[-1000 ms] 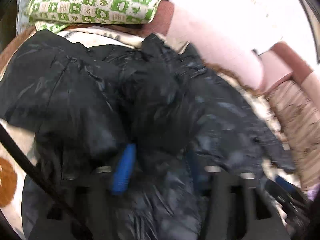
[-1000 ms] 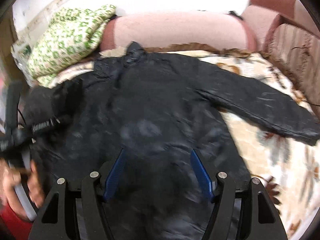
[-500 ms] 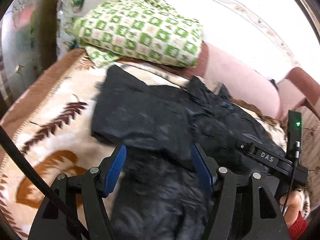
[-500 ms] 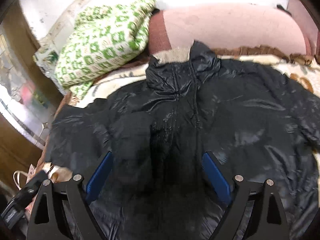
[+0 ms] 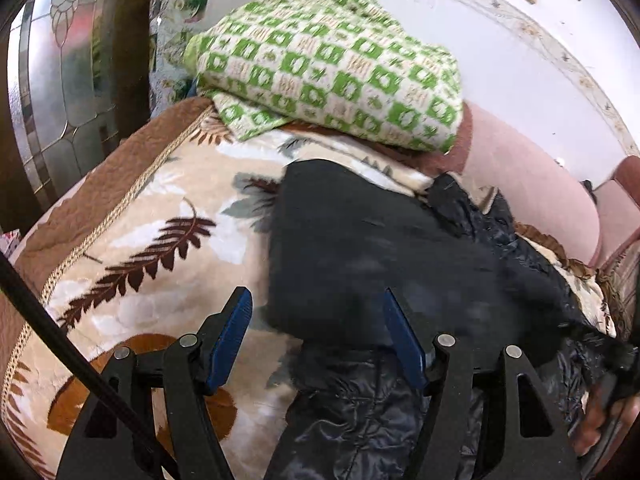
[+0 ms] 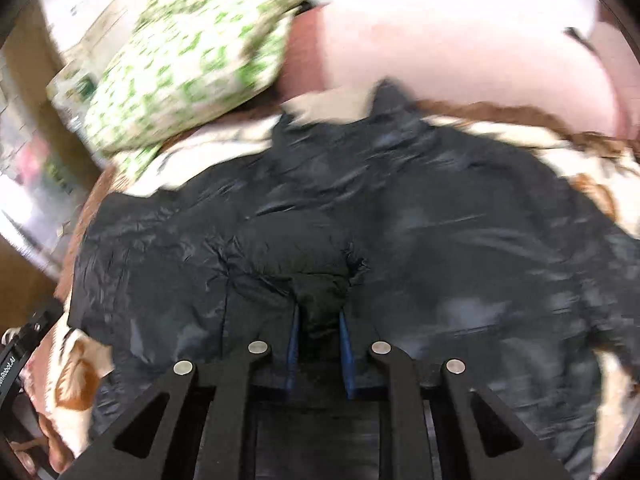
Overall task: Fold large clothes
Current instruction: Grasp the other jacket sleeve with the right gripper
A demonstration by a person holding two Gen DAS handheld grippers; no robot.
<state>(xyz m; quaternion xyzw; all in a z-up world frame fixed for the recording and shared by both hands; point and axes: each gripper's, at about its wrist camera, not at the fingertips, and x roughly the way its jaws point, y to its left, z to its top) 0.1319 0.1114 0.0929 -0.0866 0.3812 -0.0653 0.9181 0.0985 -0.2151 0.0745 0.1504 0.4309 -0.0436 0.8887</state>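
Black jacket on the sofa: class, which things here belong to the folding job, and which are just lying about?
Job:
- black jacket
- right gripper, jaws closing on a fold of the jacket
- left gripper, open

Lying about:
- green checked blanket
- leaf-patterned sofa cover
- pink sofa back

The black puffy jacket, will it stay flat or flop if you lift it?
Probably flop: the black jacket already bunches where the closing right gripper pinches a fold. Its shiny wrinkled shell looks slippery, and likely light for its size.
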